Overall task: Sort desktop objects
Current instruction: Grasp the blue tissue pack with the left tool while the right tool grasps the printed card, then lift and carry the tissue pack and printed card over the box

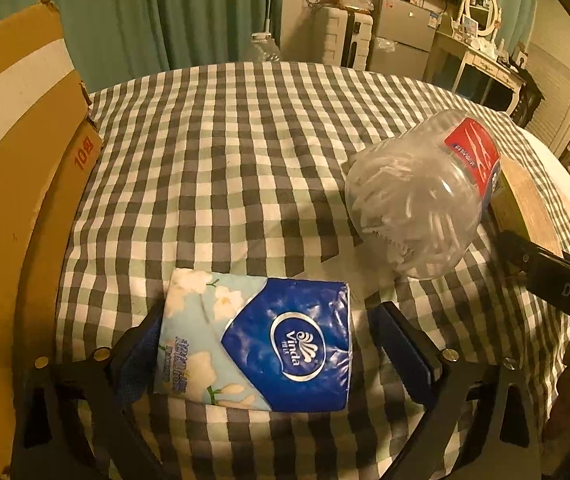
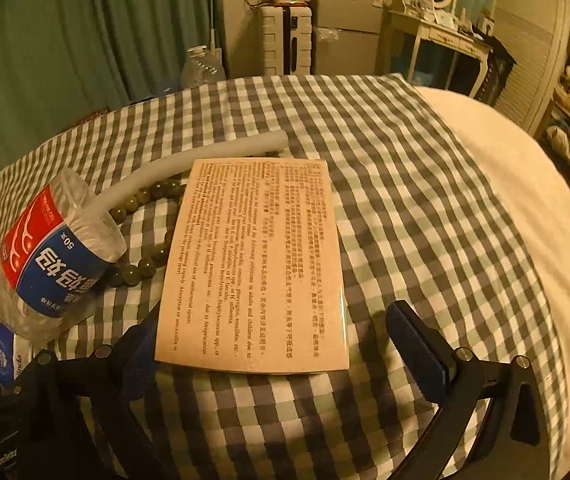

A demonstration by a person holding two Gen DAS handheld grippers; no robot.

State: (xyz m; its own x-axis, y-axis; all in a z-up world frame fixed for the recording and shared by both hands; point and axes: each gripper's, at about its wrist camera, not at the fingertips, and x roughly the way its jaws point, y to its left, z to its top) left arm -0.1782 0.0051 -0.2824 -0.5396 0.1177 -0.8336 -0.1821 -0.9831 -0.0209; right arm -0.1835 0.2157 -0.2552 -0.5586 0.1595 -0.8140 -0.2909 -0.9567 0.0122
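sorting barely begun: everything still out on the counter

the tissue pack [image 1: 257,340] lies flat on the checked cloth [image 1: 221,152] at the near edge of my left view, sitting between the left tongs [image 1: 269,344]. the left pad seems to touch or overlap its pale end, the right pad stands clear of the blue end, so i read these tongs as apart and not yet gripping.

just beyond it to the right, the clear floss-pick jar [image 1: 421,196] lies on its side, well apart from the pack.

in my right view the printed box [image 2: 253,268] lies flat in front of the right tongs [image 2: 281,344], whose pads stand wide on either side of its near edge, apart, nothing held. whether the left pad touches the box i cannot tell. beside the box are a string of green beads [image 2: 145,236], partly tucked under it, and a white foam tube [image 2: 189,160] running behind the jar.

a cardboard box [image 1: 17,152] stands at the left edge of the counter, and may be where things go; i cannot see inside it.

my judgement: nothing looks put away yet. five items remain loose, and the first two pickups are only being lined up.
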